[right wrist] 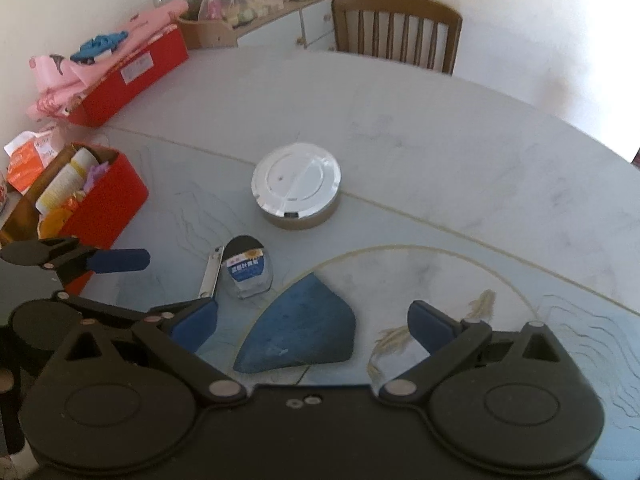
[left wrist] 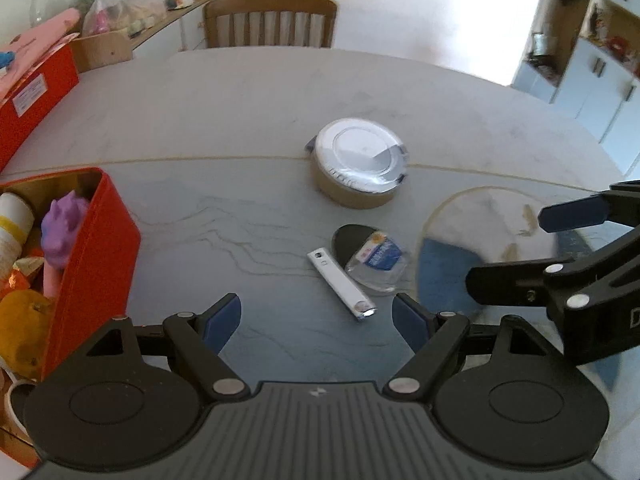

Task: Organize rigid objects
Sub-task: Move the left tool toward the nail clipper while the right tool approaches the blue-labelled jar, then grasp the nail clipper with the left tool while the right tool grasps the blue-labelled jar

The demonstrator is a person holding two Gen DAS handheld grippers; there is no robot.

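While both grippers hover above the table (left wrist: 240,120), neither is seen to hold anything: the left gripper (left wrist: 316,318) is spread wide, and the right gripper (right wrist: 312,326) is likewise spread, its fingers empty.

Containers noted:
- Open red box (left wrist: 96,248) at the left edge of the left wrist view; a white and yellow bottle (left wrist: 14,220), a purple toy (left wrist: 64,228) and an orange object (left wrist: 20,328) are seen inside.
- Round tin (left wrist: 360,164) with a pale lid, shut, at frame centre; contents hidden.
- Second red box (right wrist: 132,76) at upper left of the right wrist view, with pink items piled on top.
- Small clear packet (left wrist: 378,262) with a blue label, just below the tin.

Nail clipper (left wrist: 342,284), white and slim, is found lying flat on the table, just beside the packet. In the left wrist view its long axis is seen running from upper left to lower right, the metal end pointing toward the lower right, close ahead of the left gripper.
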